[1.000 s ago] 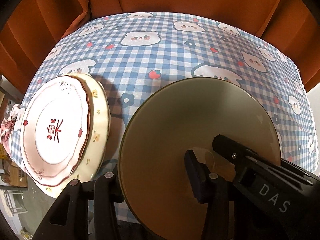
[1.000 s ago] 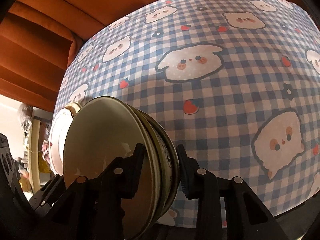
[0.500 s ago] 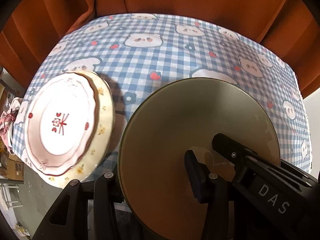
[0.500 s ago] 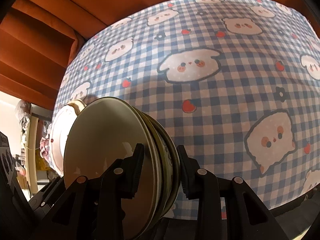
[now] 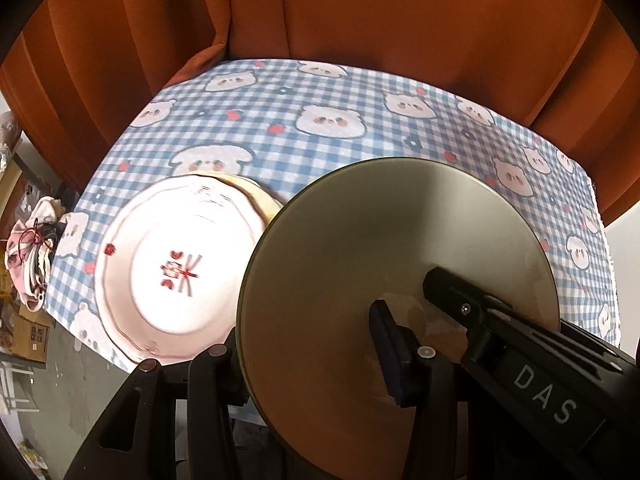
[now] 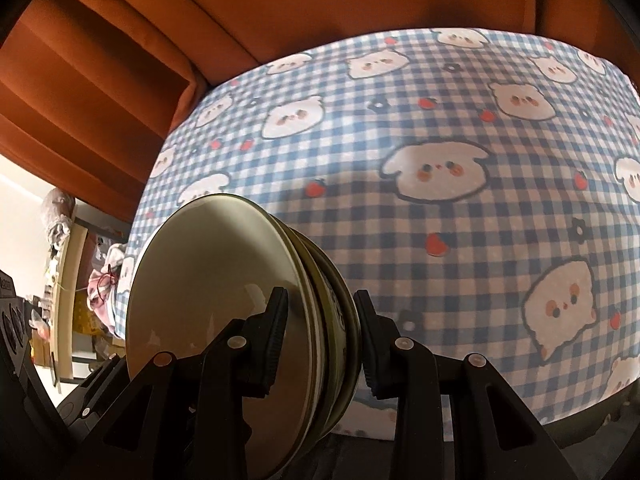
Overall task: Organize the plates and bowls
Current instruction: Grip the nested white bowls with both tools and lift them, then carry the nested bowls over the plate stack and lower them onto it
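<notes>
Left wrist view: my left gripper [image 5: 308, 352] is clamped partway closed on the rim of the olive bowl stack [image 5: 384, 264], held above the checked tablecloth [image 5: 360, 120], beside the pink-rimmed plate [image 5: 176, 264].

Right wrist view: my right gripper [image 6: 320, 336] pinches the same stack's opposite rim, both pads pressing.

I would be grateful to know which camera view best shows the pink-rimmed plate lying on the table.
The left wrist view: the pink-rimmed plate lies face up there, its red centre motif visible, stacked on a yellowish plate. In the right wrist view, the held bowls hide it.
</notes>
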Action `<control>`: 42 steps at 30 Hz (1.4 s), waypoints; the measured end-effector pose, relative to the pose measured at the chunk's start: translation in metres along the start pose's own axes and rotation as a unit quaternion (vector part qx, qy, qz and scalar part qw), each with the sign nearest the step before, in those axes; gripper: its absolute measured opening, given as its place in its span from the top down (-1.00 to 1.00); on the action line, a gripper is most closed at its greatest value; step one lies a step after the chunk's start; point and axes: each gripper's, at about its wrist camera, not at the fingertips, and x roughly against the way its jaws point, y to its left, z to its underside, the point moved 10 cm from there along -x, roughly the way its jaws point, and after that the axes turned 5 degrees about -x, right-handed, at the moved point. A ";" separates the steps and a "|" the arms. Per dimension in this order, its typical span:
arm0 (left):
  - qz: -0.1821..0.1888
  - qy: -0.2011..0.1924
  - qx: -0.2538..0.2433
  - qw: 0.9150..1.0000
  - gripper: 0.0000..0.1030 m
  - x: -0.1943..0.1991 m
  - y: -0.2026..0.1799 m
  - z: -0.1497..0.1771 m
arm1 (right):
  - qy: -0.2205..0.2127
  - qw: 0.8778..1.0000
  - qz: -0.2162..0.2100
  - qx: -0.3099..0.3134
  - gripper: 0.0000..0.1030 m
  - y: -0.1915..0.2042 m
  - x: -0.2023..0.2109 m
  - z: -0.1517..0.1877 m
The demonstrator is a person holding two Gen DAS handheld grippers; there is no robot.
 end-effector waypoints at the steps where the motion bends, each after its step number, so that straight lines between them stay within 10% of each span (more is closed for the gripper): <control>1: 0.001 -0.002 0.000 1.000 0.07 0.001 0.004 -0.001 | -0.001 1.000 0.000 0.000 0.28 0.006 -0.001 0.000; 25: 0.013 0.008 -0.017 1.000 0.07 -0.008 0.149 -0.016 | -0.004 1.000 0.013 0.000 0.28 0.138 -0.060 0.008; 42: 0.026 0.024 -0.075 0.997 0.07 -0.026 0.166 -0.011 | 0.011 0.998 0.031 -0.053 0.26 0.150 -0.094 0.023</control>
